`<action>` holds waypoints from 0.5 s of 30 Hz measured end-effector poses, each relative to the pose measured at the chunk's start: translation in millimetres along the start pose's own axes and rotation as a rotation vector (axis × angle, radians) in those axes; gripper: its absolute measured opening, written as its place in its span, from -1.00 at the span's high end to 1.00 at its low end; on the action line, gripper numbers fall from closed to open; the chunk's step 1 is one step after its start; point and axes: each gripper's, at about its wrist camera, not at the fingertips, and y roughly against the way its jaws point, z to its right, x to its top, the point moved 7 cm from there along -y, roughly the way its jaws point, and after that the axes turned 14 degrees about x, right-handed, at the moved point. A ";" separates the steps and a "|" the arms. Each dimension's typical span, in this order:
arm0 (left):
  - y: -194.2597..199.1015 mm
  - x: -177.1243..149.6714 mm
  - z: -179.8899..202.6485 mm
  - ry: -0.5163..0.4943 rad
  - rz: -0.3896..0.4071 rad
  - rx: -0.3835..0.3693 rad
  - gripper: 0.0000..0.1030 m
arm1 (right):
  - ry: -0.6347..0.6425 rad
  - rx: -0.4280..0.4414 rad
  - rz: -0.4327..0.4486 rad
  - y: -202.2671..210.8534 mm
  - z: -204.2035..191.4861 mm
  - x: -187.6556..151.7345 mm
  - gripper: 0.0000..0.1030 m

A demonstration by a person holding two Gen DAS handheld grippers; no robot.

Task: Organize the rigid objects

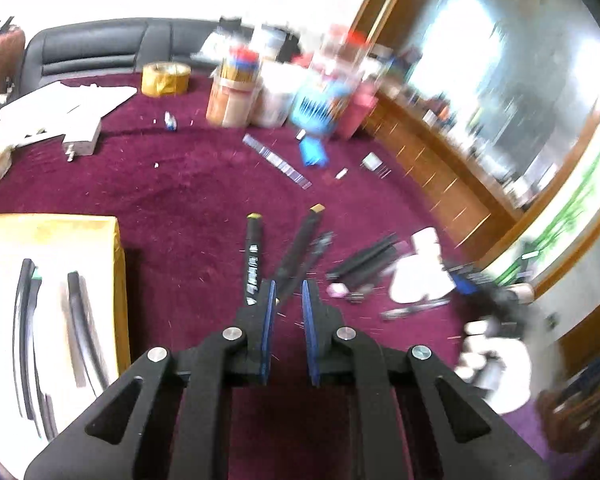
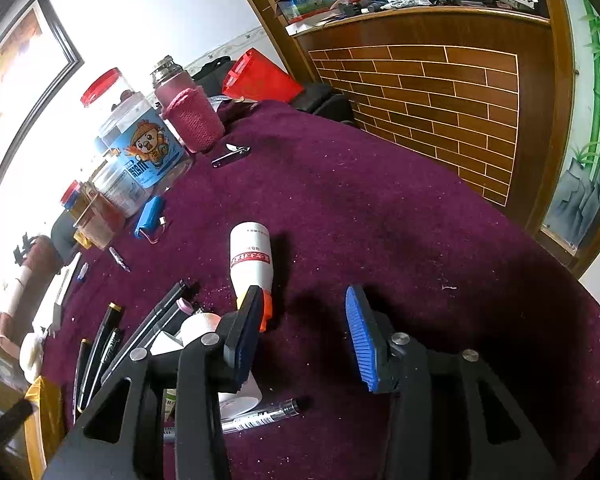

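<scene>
Surface: deep maroon cloth (image 2: pixel 380 208), short fuzzy pile, flecked with pale lint.

Left gripper (image 1: pixel 288 284) — matte black linkage arms, blue ribbed pads, jaws at a narrow gap, nothing between them. Just ahead of its fingertips lie two black markers, slim and hard-bodied: one with a yellow end cap (image 1: pixel 253 258) just left of the left pad, one with a squared gold tip (image 1: pixel 300 252) slanting up from between the pads. To the lower left, a flat yellow-edged tray (image 1: pixel 112 264) holding long dark pens on a white base. View is motion-blurred.

Right gripper (image 2: pixel 302 312) — jaws wide, empty. A white cylindrical bottle (image 2: pixel 251 258), smooth plastic, red label band, orange nozzle, lies on its side touching or just behind the left finger; cannot tell which. A clear-barrelled pen (image 2: pixel 260 414) lies below that finger.
</scene>
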 end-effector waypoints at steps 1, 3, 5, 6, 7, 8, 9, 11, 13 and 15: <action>18.5 -3.4 -3.9 0.036 0.026 -0.043 0.79 | -0.001 0.001 0.000 0.0 0.2 0.0 0.26; 41.5 -6.4 -12.3 0.082 0.060 -0.087 0.79 | -0.003 0.003 0.001 0.2 0.9 0.0 0.25; 63.1 -8.7 -25.4 0.126 0.096 -0.110 0.79 | -0.006 0.004 0.003 0.6 1.6 0.1 0.25; 72.0 -10.9 -34.6 0.147 0.113 -0.113 0.79 | -0.002 -0.001 0.002 0.4 1.1 -0.1 0.25; 83.0 -12.8 -48.1 0.179 0.133 -0.114 0.79 | 0.004 -0.007 -0.001 -0.1 -0.1 0.0 0.25; 88.6 -11.9 -57.0 0.201 0.142 -0.117 0.79 | 0.009 -0.009 -0.003 -0.2 -1.1 -0.1 0.25; 96.1 -14.5 -67.5 0.222 0.152 -0.120 0.79 | 0.021 -0.022 -0.009 1.0 -2.2 -0.5 0.25; 111.4 -21.1 -88.4 0.257 0.178 -0.112 0.79 | 0.066 -0.074 0.002 14.3 -10.1 0.2 0.25; 118.1 -28.2 -105.6 0.275 0.194 -0.093 0.78 | 0.104 -0.025 0.031 33.4 -35.4 1.2 0.25; 118.3 -34.1 -114.5 0.290 0.196 -0.099 0.78 | 0.172 0.037 0.005 40.5 -74.7 -4.2 0.25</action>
